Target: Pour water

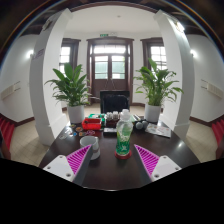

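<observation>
A clear plastic bottle (124,139) with a green label stands upright on the dark round table (108,170), just ahead of my fingers and nearer the right one. A pale cup (89,147) stands to its left, just beyond the left finger (72,162). My gripper (112,162) is open, its magenta pads spread wide with nothing between them. The right finger (150,160) lies apart from the bottle.
Red and green boxes (93,123) and small items clutter the table's far side, before a dark chair (114,102). Two potted plants (72,92) (156,88) flank a door at the back. White pillars stand on either side.
</observation>
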Demonstrator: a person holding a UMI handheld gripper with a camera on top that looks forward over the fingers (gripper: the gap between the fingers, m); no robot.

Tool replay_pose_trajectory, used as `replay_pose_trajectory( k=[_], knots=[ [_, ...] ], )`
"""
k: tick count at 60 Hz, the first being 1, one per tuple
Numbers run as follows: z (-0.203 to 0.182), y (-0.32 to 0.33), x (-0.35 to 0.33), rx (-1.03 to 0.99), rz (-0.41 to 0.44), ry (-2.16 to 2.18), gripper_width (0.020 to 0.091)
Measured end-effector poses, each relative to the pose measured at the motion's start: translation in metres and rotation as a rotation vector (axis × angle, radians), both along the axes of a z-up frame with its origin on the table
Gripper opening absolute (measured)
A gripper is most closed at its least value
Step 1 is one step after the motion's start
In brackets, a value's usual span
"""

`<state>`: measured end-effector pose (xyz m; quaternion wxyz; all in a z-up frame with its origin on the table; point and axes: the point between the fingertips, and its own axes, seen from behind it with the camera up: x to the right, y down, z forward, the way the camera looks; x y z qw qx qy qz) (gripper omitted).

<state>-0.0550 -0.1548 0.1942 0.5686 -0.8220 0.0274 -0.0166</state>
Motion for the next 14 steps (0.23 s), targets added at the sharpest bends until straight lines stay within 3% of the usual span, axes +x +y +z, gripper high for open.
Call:
replay_pose_trajectory(
  k=[14],
  knots=[
    [-0.0023, -0.0095, 0.0080, -0.018, -0.020, -0.015, 0.0828]
  ],
)
